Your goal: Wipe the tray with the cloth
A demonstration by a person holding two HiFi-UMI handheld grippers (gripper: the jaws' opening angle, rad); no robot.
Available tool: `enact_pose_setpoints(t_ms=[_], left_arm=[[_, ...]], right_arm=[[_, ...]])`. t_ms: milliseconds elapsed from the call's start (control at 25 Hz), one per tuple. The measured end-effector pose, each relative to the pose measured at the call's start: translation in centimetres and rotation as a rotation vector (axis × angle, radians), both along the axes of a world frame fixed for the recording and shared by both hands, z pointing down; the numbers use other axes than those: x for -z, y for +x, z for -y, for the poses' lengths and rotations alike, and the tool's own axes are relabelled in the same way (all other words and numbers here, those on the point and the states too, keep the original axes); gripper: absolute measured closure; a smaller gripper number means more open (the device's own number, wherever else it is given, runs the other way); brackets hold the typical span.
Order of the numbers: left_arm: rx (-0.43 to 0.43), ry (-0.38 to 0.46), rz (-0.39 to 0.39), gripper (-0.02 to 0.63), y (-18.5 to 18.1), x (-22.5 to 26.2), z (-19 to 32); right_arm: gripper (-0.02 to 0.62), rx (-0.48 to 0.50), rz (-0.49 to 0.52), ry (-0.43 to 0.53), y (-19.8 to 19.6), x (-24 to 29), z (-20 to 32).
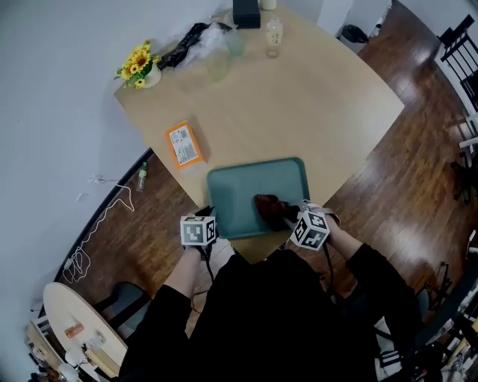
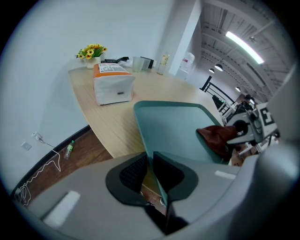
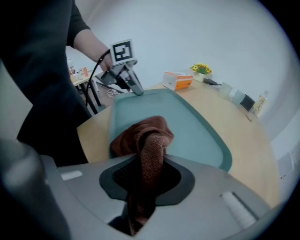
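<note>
A teal tray point(image 1: 258, 186) lies at the near edge of the wooden table point(image 1: 314, 97). My left gripper point(image 1: 208, 216) is shut on the tray's near-left rim; in the left gripper view the rim point(image 2: 151, 157) runs between its closed jaws point(image 2: 151, 163). My right gripper point(image 1: 290, 218) is shut on a brown cloth point(image 1: 270, 208), which rests bunched on the tray's near-right part. In the right gripper view the cloth point(image 3: 145, 140) hangs out of the jaws point(image 3: 149, 173) onto the tray point(image 3: 192, 124), and the left gripper point(image 3: 135, 86) shows at the tray's far corner.
An orange and white box point(image 1: 184, 144) lies left of the tray. At the table's far edge stand sunflowers point(image 1: 138, 66), a black bag point(image 1: 183, 45), cups point(image 1: 218, 63), a bottle point(image 1: 273, 36) and a black box point(image 1: 246, 13). A small round table point(image 1: 78, 321) stands at lower left.
</note>
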State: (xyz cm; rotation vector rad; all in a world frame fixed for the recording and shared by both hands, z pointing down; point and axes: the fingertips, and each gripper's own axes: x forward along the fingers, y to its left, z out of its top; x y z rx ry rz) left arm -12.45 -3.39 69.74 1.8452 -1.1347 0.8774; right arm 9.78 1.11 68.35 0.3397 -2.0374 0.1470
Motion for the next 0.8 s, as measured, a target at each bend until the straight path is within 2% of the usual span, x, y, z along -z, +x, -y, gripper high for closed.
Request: enact_pose_setpoints(t_ms=[160,280,400,560,680,800], left_arm=[[-0.002,-0.007,0.002,0.580,0.1,-0.2,-0.1],[0.006,-0.004,0.001,0.580,0.3,0.3,0.0],[0.004,-0.010,-0.004,0.580,0.5,0.1,-0.1],[0.014,-0.008,-0.006,0.580,0.5,0.1,0.0],[0.020,-0.003,-0.007,0.580,0.5,0.2,0.0],[0.022,0.002,-0.007,0.580,0.3,0.2,0.0]], right_arm=[[0.523,-0.080,-0.056,0.102,2.5,-0.2,8.5],[0.523,-0.051,-0.126,0.182,3.4,-0.3,13.8],[0.523,0.023,-0.172,0.217,3.7,-0.2,16.3],[0.523,0.057,-0.181,0.212,4.3,-0.1,15.9],[0.523,-0.003,-0.145,0.187,4.8,1.0,13.1],[0.523,-0.071,-0.073,0.131,4.7,1.9,7.8]])
